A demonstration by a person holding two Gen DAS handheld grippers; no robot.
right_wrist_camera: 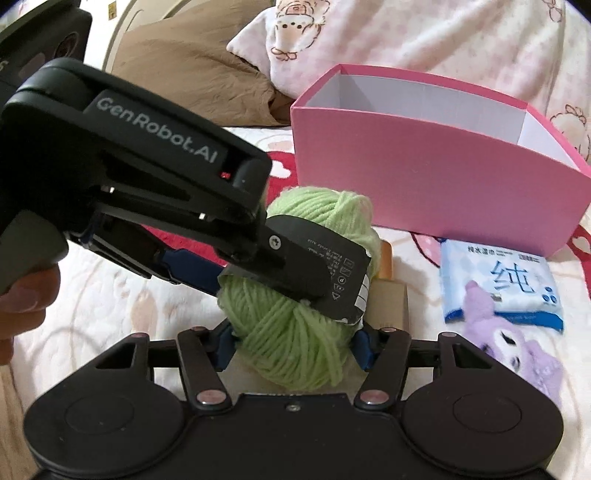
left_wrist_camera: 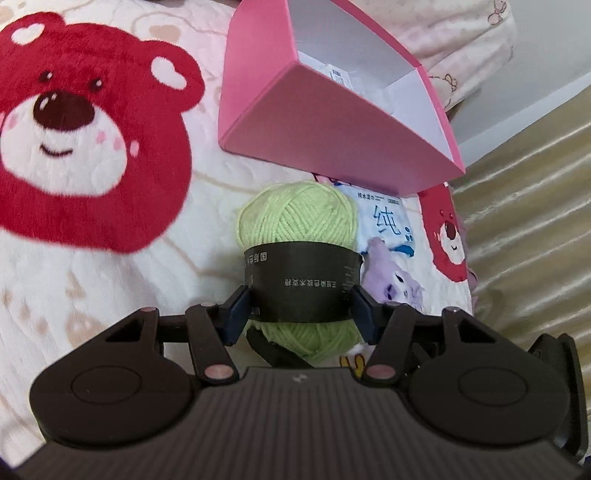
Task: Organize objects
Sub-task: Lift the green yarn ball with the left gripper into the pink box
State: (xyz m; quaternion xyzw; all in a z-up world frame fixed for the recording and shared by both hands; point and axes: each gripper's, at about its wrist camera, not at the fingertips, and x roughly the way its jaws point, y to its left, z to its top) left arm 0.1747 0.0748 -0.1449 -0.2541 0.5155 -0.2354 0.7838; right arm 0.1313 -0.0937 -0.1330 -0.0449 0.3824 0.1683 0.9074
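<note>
A light green yarn ball with a black paper band is held above the bed. My left gripper is shut on it at the band. In the right wrist view the yarn ball also sits between my right gripper's fingers, which close on its lower end, and the left gripper comes in from the left. An open pink box with a white inside stands beyond the yarn; it also shows in the right wrist view.
A blue tissue pack and a purple plush toy lie on the bear-print blanket right of the yarn. A tan box sits behind the yarn. Pillows lie behind the pink box. A gold curtain hangs at right.
</note>
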